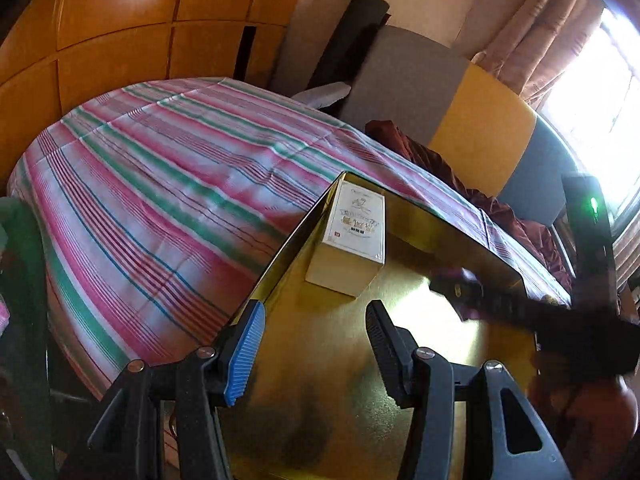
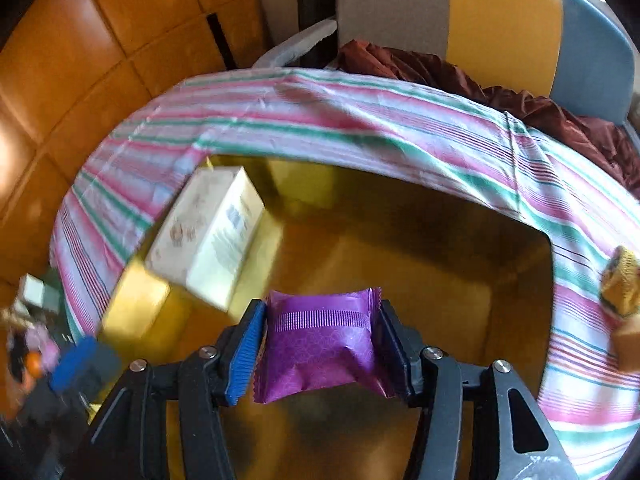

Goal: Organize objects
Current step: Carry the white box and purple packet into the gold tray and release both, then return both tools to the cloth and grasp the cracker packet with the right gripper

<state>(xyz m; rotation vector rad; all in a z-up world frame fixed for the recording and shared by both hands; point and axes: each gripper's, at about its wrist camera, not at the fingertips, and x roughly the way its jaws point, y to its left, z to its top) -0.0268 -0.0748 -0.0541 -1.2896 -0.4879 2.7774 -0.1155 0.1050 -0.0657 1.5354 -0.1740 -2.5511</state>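
A gold tin box [image 1: 420, 216] lies open on a striped bed; it also shows in the right wrist view [image 2: 400, 240]. A white carton [image 1: 352, 236] stands in its far left corner, seen too in the right wrist view [image 2: 208, 236]. My left gripper [image 1: 316, 320] is open and empty over the tin's near left part. My right gripper [image 2: 320, 336] is shut on a purple snack packet [image 2: 320, 348] and holds it above the tin's floor. The right gripper reaches in blurred from the right in the left wrist view [image 1: 480, 300].
The striped sheet [image 1: 160, 184] covers the bed around the tin. A maroon cloth [image 2: 440, 72] and grey, yellow and blue cushions [image 1: 480, 136] lie behind. A yellow packet [image 2: 622, 284] sits on the sheet at right. A wooden wardrobe [image 1: 120, 20] stands at left.
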